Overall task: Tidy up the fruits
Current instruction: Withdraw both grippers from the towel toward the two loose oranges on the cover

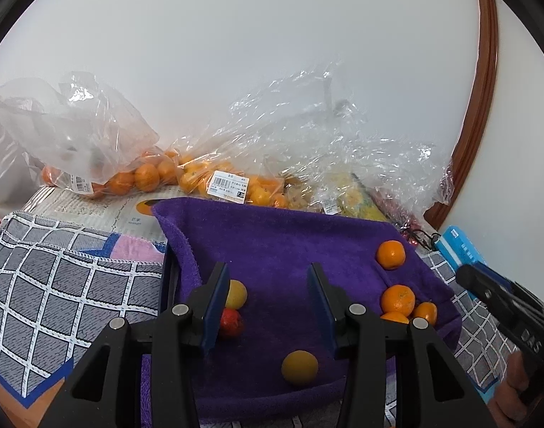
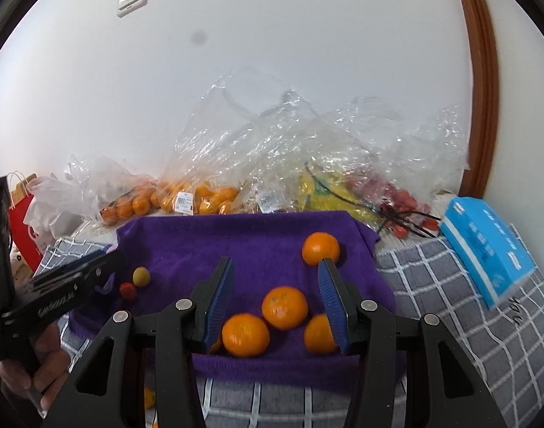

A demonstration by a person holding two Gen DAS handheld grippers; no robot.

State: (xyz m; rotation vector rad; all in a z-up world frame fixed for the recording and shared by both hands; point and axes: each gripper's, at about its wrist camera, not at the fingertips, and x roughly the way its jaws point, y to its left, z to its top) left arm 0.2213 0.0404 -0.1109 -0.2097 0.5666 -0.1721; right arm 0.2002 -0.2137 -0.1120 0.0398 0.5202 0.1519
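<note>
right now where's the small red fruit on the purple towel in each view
Left wrist view: the small red fruit is lower left of centre, just behind the left gripper's left finger, touching a yellow fruit above it.
Right wrist view: the same red fruit is small at mid left, near the towel's left edge, below the yellow fruit.
Shared landmark: the purple towel.

Purple towel (image 2: 236, 246) in the middle, orange mandarins (image 2: 284, 306) at its 5 o'clock, one yellow fruit (image 2: 141, 276) and a red one (image 2: 128, 290) at 9. Grey cloth (image 2: 450, 303) with white grid, bright blue box (image 2: 486, 249) at 3.
</note>
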